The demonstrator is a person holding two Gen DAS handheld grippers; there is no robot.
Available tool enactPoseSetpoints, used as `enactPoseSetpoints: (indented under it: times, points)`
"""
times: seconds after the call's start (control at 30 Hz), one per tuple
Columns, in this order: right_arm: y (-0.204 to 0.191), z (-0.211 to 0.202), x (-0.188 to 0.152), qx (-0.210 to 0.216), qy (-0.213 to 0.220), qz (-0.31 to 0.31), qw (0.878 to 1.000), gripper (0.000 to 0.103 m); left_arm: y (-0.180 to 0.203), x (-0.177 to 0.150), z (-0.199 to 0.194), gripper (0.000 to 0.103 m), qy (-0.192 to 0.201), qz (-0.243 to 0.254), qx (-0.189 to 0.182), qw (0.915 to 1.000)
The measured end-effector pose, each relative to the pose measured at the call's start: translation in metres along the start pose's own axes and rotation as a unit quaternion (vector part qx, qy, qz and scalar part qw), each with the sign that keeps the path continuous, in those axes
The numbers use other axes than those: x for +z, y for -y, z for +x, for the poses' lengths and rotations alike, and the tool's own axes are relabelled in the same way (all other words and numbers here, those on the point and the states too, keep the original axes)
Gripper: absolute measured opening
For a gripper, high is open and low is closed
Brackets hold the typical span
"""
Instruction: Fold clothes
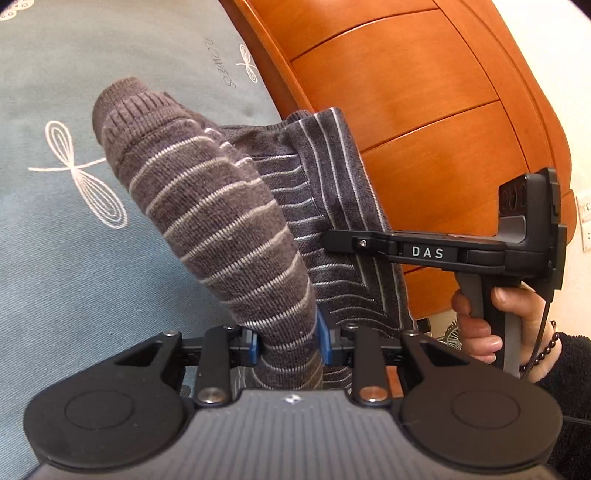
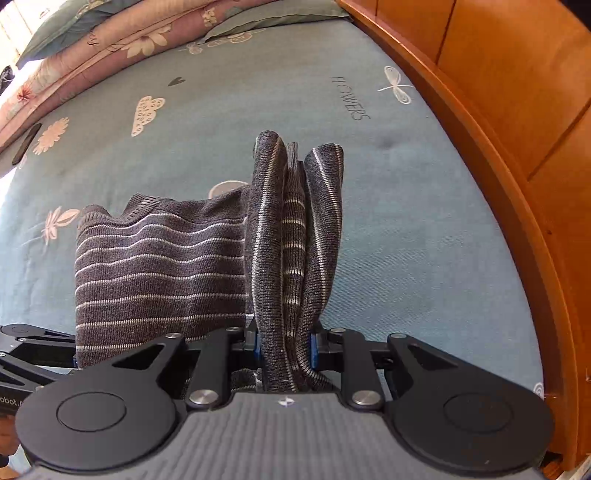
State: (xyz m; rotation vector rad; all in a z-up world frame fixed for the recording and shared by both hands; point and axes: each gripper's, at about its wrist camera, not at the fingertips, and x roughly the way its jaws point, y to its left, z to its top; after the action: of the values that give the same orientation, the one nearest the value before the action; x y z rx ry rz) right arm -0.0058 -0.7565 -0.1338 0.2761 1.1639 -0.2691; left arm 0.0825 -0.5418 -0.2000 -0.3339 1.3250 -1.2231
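Note:
A grey knit sweater (image 1: 229, 221) with thin white stripes hangs lifted above the blue bedsheet (image 1: 55, 258). My left gripper (image 1: 286, 341) is shut on a bunched sleeve of it, the ribbed cuff sticking up at the top left. The right gripper body (image 1: 424, 253) shows at the right of this view, held by a hand (image 1: 480, 328), its tips hidden in the cloth. In the right wrist view my right gripper (image 2: 286, 349) is shut on several folded layers of the sweater (image 2: 291, 240). The rest drapes left toward the left gripper's arm (image 2: 29, 350).
An orange wooden footboard (image 1: 406, 110) curves along the right of the bed, also the footboard (image 2: 517, 166) in the right wrist view. Folded quilts and a pillow (image 2: 129, 33) lie at the far end. A dark flat object (image 2: 26, 144) rests at the sheet's left edge.

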Motion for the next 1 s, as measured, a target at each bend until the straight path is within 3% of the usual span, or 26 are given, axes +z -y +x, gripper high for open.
enactPoseSetpoints:
  times: [0.23, 0.4, 0.47, 0.53, 0.6, 0.7, 0.83, 0.87, 0.93, 1.0]
  points:
    - [0.036, 0.05, -0.008, -0.04, -0.006, 0.021, 0.999, 0.025, -0.029, 0.005, 0.031, 0.028, -0.02, 0.026, 0.055, 0.998]
    - [0.055, 0.087, -0.009, -0.058, -0.005, 0.034, 0.998, 0.028, -0.049, 0.011, 0.035, 0.035, -0.044, 0.023, 0.063, 0.9968]
    - [0.057, 0.098, -0.011, -0.058, -0.009, 0.03, 0.998, 0.032, -0.057, 0.012, 0.038, 0.039, -0.057, 0.01, 0.056, 0.9968]
    - [0.063, 0.102, -0.013, -0.056, -0.002, 0.033, 0.998, 0.046, -0.059, 0.013, 0.04, 0.044, -0.061, -0.001, 0.053, 0.9967]
    - [0.076, 0.098, -0.015, -0.044, 0.004, 0.067, 0.997, 0.053, -0.052, 0.003, 0.03, 0.044, -0.06, 0.0, 0.054, 0.9967]
    - [0.092, 0.063, -0.024, -0.037, 0.036, 0.121, 0.991, 0.053, -0.038, 0.0, 0.005, 0.044, -0.055, 0.034, 0.065, 0.9957]
    - [0.095, 0.003, -0.047, -0.05, 0.122, 0.164, 0.978, 0.052, -0.015, 0.017, -0.012, 0.046, -0.012, 0.121, 0.064, 0.9905]
    - [0.091, -0.001, -0.052, -0.033, 0.133, 0.162, 0.977, 0.051, -0.007, 0.02, -0.012, 0.048, -0.005, 0.145, 0.057, 0.9878]
    - [0.08, -0.003, -0.062, 0.015, 0.144, 0.15, 0.978, 0.034, 0.005, 0.024, -0.006, 0.053, -0.003, 0.181, 0.039, 0.9827]
    - [0.069, 0.004, -0.069, 0.039, 0.137, 0.13, 0.981, 0.032, 0.012, 0.024, 0.019, 0.054, -0.011, 0.215, 0.039, 0.9758]
